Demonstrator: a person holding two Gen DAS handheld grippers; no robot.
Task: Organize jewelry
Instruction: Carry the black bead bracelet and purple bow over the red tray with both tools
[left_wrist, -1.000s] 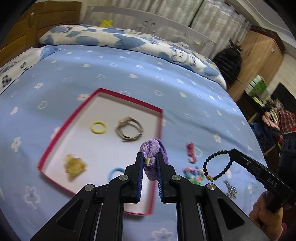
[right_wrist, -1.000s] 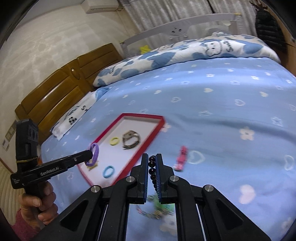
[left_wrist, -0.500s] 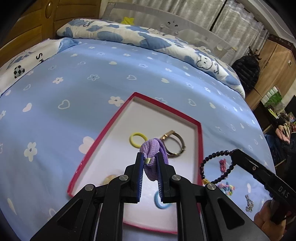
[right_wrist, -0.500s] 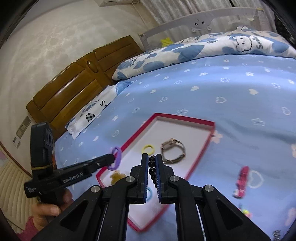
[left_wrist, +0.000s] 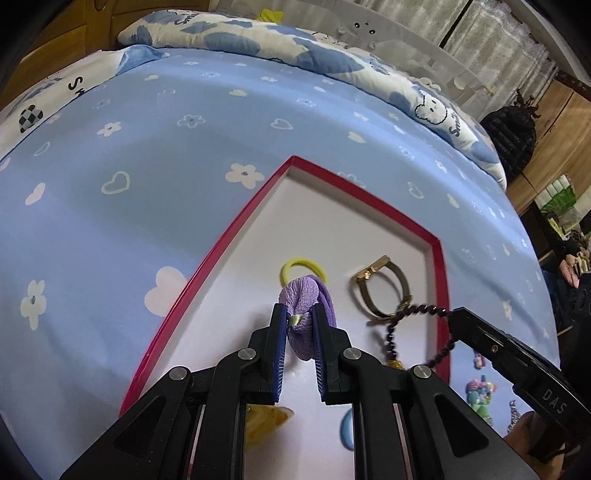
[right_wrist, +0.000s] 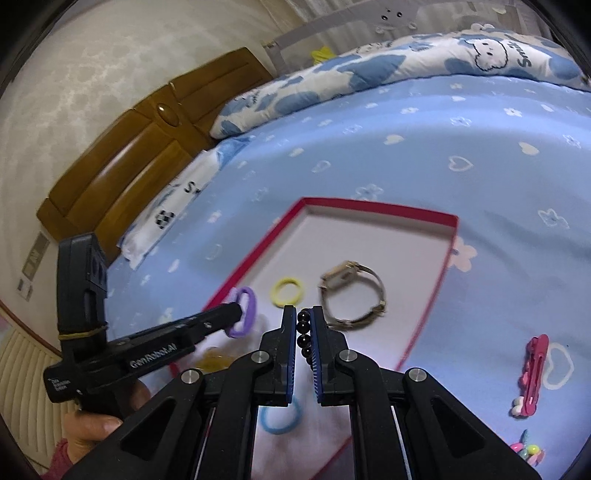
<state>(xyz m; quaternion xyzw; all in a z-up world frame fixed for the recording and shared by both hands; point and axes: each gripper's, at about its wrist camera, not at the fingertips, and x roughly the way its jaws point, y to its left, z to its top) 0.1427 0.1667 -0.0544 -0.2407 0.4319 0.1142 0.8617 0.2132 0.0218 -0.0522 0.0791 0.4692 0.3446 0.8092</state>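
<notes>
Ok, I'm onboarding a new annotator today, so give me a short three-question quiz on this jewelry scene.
1. True or false: the left hand-held gripper is shut on the purple scrunchie.
2. What does the right hand-held gripper grip? A) black bead bracelet B) pink hair clip C) watch
3. Fill in: the yellow hair tie lies inside the ____, beside the watch.

Key: 1 true; 2 A; 3 red-rimmed tray.
</notes>
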